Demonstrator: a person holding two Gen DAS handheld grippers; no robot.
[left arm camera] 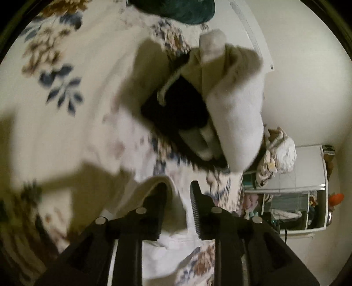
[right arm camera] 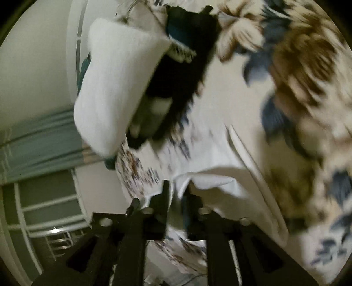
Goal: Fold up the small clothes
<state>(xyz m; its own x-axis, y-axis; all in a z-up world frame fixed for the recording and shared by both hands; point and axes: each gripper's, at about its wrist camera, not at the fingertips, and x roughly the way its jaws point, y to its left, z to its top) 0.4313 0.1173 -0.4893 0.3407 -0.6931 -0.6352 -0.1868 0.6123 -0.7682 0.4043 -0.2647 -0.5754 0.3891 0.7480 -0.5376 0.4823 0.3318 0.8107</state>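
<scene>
A white garment [left arm camera: 173, 242] lies on the floral bedsheet [left arm camera: 66, 110], and each gripper has hold of part of it. In the left wrist view my left gripper [left arm camera: 178, 193] has the cloth draped over its left finger, and the jaws stand apart with cloth between them. In the right wrist view my right gripper [right arm camera: 177, 189] is nearly closed on an edge of the same white garment [right arm camera: 211, 182]. A pile of folded clothes, white [left arm camera: 237, 114] over black [left arm camera: 176, 110], sits ahead; it also shows in the right wrist view [right arm camera: 116, 88]. Both views are motion-blurred.
A dark teal cloth [left arm camera: 182, 8] lies at the bed's far edge. Beyond the bed stand a white wall [left arm camera: 308, 66] and an open shelf unit [left arm camera: 292, 204] with clutter. The right wrist view shows a blue curtain [right arm camera: 37, 143] and a white rail [right arm camera: 44, 209].
</scene>
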